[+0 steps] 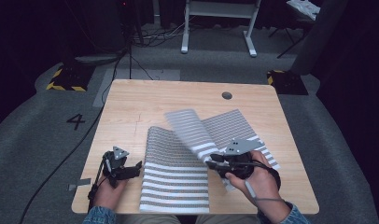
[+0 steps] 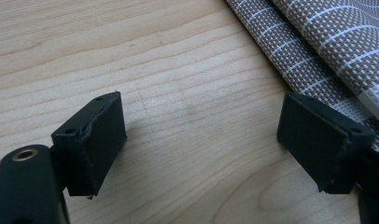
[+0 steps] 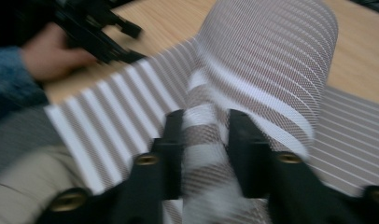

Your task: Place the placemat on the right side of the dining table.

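A brown woven mat with white stripes (image 1: 176, 179) lies flat at the table's front middle, and a second striped piece (image 1: 234, 123) lies angled behind it to the right. A flap of mat (image 1: 190, 128) arches up, blurred, to my right gripper (image 1: 211, 161). In the right gripper view the curled flap (image 3: 271, 60) runs down between the jaws of my right gripper (image 3: 206, 126), which stand apart with a gap beside the fabric. My left gripper (image 1: 136, 167) rests low at the front left, open and empty over bare wood (image 2: 201, 126), with the mat's edge (image 2: 327, 42) just beyond its right jaw.
The wooden table (image 1: 131, 107) has a round cable hole (image 1: 227, 95) near its far edge. A cable (image 1: 75, 149) trails off the left side to the grey floor. A white desk frame (image 1: 220, 18) stands behind.
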The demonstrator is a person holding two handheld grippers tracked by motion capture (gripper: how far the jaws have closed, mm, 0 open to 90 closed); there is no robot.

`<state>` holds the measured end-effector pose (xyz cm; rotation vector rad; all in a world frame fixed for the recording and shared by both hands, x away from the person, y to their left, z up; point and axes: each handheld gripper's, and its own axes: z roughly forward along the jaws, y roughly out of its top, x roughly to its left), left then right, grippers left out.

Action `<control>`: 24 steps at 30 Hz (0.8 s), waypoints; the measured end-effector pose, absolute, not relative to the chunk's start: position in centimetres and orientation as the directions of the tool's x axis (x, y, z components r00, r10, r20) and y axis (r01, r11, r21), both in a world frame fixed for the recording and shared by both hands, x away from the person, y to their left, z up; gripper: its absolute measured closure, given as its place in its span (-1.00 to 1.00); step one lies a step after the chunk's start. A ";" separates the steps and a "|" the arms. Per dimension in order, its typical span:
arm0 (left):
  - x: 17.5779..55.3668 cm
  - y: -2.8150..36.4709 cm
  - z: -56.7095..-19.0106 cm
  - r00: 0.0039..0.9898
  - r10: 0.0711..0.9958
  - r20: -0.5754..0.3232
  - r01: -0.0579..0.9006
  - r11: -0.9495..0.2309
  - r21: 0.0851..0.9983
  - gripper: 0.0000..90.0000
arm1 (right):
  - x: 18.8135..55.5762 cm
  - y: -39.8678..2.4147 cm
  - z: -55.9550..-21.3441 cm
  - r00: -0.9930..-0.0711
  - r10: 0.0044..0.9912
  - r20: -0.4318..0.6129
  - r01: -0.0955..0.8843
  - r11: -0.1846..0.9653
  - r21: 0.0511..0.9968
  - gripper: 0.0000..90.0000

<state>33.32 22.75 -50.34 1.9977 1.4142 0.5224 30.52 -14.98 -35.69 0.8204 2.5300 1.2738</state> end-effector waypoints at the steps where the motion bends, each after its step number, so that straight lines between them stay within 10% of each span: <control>1: 33.3 22.8 -50.3 0.347 0.937 -0.036 0.689 -0.228 0.688 -0.65 | 30.4 -14.8 -35.6 -0.828 0.551 0.106 0.394 0.438 0.808 0.08; 24: 33.3 22.7 -50.3 0.345 0.938 -0.038 0.689 -0.225 0.689 -0.65 | 37.4 -28.2 -41.4 -0.445 0.894 0.051 0.619 0.265 0.740 -0.14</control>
